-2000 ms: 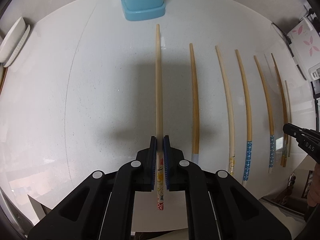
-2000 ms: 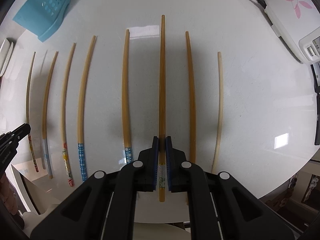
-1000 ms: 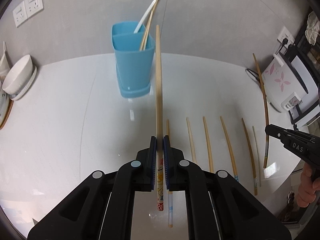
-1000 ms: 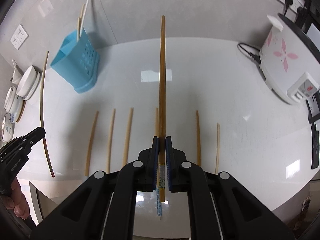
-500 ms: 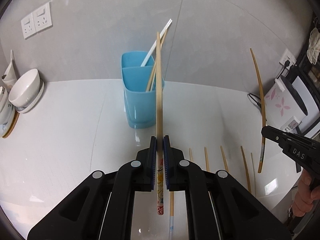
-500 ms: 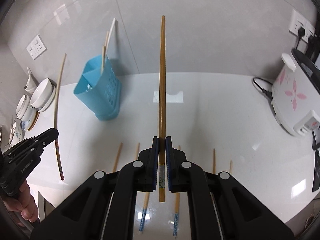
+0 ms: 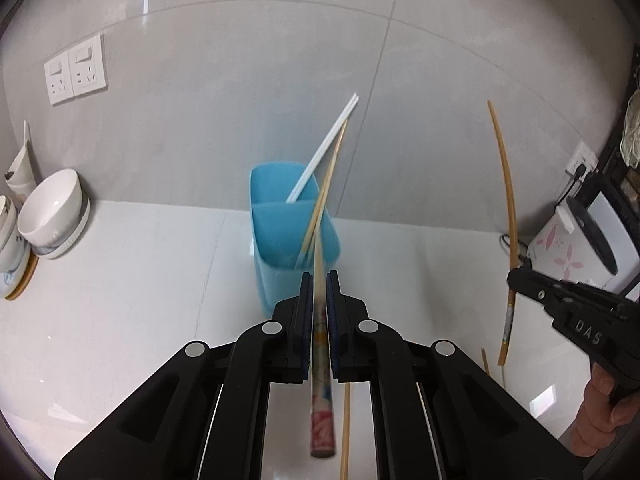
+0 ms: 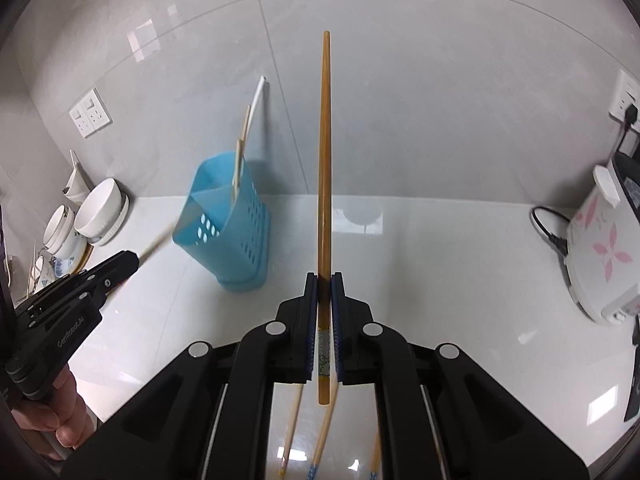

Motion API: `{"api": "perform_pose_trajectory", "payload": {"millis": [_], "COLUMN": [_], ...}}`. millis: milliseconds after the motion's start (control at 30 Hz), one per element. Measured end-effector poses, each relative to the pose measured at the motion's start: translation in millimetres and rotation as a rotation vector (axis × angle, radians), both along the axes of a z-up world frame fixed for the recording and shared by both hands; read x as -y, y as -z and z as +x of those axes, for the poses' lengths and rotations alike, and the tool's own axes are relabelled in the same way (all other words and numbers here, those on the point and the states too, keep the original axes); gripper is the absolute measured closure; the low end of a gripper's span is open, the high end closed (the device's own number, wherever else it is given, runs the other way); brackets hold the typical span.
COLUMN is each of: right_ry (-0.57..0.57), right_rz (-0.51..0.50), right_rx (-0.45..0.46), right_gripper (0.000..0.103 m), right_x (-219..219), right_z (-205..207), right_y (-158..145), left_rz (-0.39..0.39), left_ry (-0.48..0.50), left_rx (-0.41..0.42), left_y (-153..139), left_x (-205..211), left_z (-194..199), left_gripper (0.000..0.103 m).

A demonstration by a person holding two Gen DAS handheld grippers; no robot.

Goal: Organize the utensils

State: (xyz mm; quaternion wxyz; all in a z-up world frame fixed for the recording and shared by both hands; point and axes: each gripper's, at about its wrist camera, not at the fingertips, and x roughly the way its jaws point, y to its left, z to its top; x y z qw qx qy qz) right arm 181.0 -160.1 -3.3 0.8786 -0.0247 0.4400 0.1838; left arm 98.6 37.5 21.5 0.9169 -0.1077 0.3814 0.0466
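Observation:
A blue utensil holder (image 7: 292, 236) stands on the white counter, with white and wooden chopsticks (image 7: 324, 148) leaning in it; it also shows in the right wrist view (image 8: 228, 228). My left gripper (image 7: 318, 284) is shut on a pale chopstick (image 7: 320, 360) with a red patterned end, its tip pointing at the holder's front compartment. My right gripper (image 8: 324, 280) is shut on a darker brown chopstick (image 8: 325, 152), held upright to the right of the holder. In the left wrist view that chopstick (image 7: 506, 208) shows at right.
White bowls (image 7: 52, 212) are stacked at the counter's left. A white rice cooker with pink flowers (image 8: 600, 256) and its black cord stand at right. Several chopsticks (image 8: 320, 452) lie on the counter near the front edge. Wall sockets (image 7: 76, 70) are behind.
Both grippers have lifted their chopsticks off the counter. My left gripper has moved forward to the blue holder, and its chopstick now reaches the holder. The right chopstick stays upright.

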Motion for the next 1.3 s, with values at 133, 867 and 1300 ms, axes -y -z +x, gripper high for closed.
{"api": "perform_pose_trajectory", "payload": {"millis": [133,867,1300], "right_ry": [-0.006,-0.019,-0.027], "right_rz": [-0.002,-0.012,-0.018], "right_rx": [0.004,-0.062,-0.076], "right_gripper": [0.097,0.097,0.097], "right_x": [-8,-3,2], "right_z": [11,11,3], "right_y": [1,26,29], "left_rz": [0.013,0.105,0.198], "left_ry": [-0.006,0.231,0.527], "left_rx": [0.025,-0.246,-0.669], "left_y": [-5,74,167], "left_x": [-4,-3,11], "left_z": [16,6,5], "left_gripper": [0.099,0.034,0.036]}}
